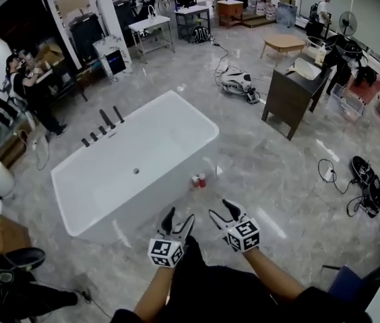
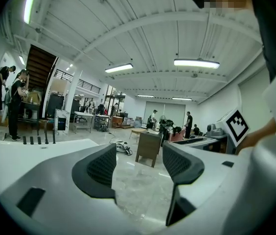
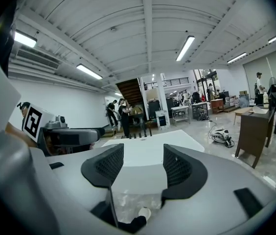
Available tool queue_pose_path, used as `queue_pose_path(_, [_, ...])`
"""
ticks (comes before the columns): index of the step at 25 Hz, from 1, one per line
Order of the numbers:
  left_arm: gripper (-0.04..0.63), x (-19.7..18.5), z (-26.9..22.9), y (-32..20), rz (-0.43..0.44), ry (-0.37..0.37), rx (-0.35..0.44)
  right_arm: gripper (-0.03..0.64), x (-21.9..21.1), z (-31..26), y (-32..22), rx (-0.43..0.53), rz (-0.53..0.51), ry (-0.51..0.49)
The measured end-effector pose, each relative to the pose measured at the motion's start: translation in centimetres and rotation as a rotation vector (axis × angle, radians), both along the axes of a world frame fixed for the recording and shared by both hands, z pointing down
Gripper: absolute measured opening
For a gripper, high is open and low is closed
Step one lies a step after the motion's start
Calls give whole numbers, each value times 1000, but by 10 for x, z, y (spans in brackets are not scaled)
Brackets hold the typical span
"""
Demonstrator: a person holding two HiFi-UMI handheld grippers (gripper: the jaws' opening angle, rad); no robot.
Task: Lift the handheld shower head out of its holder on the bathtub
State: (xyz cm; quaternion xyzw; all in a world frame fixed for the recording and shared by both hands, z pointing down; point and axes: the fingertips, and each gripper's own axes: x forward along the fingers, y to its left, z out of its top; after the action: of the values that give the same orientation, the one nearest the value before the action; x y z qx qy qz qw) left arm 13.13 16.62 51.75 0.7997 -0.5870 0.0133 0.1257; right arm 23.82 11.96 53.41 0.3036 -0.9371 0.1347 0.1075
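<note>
The white freestanding bathtub (image 1: 176, 123) stands on the marble floor ahead and to my left. Black tap fittings and the slim black handheld shower head (image 1: 118, 114) stand upright in a row on its far left rim. They show small in the left gripper view as the fittings (image 2: 38, 139) and in the right gripper view as the fittings (image 3: 137, 129) beyond the tub (image 3: 148, 148). My left gripper (image 1: 180, 217) and right gripper (image 1: 220, 208) hover side by side near the tub's near right corner, far from the fittings. Both are open with nothing between the jaws.
Small red and white items (image 1: 198, 180) lie on the floor by the tub's right side. A dark vanity cabinet (image 1: 291, 93) stands at the right, a floor machine with cable (image 1: 237, 81) lies beyond the tub. People (image 1: 28, 86) stand at the far left, near a cardboard box (image 1: 1, 234).
</note>
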Motion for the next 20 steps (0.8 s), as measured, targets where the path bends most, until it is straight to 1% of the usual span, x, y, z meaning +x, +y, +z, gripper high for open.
queue_pose_path(5, [276, -49, 4, -45, -27, 2, -1, 221, -47, 3, -48, -8, -21, 5])
queue_pose_path(10, [276, -114, 5, -100, -62, 3, 6, 220, -106, 0, -108, 3, -39, 4])
queue_pose_path(14, [278, -168, 0, -145, -92, -2, 12, 221, -160, -4, -161, -2, -71, 12])
queue_pose_path(18, [278, -226, -14, -185, -116, -1, 14, 221, -221, -18, -200, 3, -110, 18])
queue_pose_path(20, [278, -248, -14, -202, -129, 2, 11, 221, -243, -21, -216, -5, -124, 19])
